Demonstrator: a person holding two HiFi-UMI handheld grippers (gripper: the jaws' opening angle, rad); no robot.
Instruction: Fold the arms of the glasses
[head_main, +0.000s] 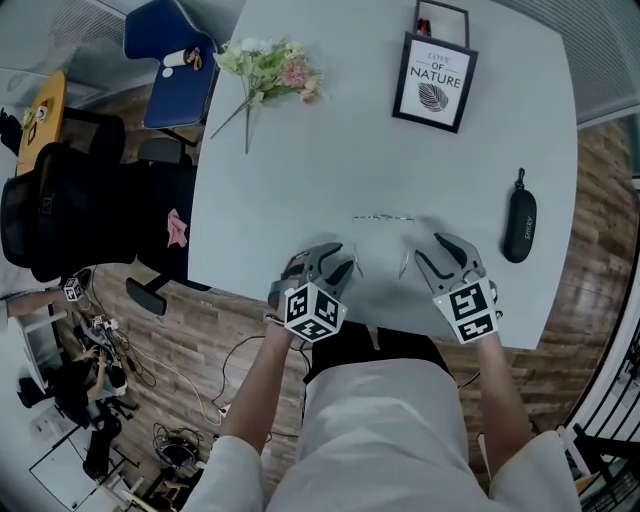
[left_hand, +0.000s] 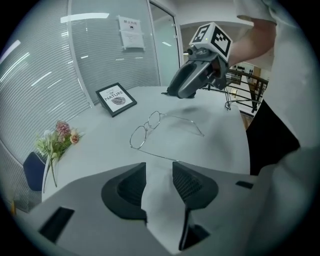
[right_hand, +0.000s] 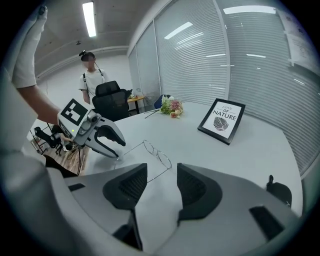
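Head view: left claw (head_main: 343, 262), right claw (head_main: 428, 251) half-open, empty (glasses (head_main: 383, 217) near)

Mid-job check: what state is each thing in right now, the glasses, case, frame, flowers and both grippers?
glasses: on the table, both arms unfolded
left gripper: open, nothing between its jaws
right gripper: open, nothing between its jaws
glasses case: closed, lying flat
picture frame: propped up, leaning back
flowers: lying on their side
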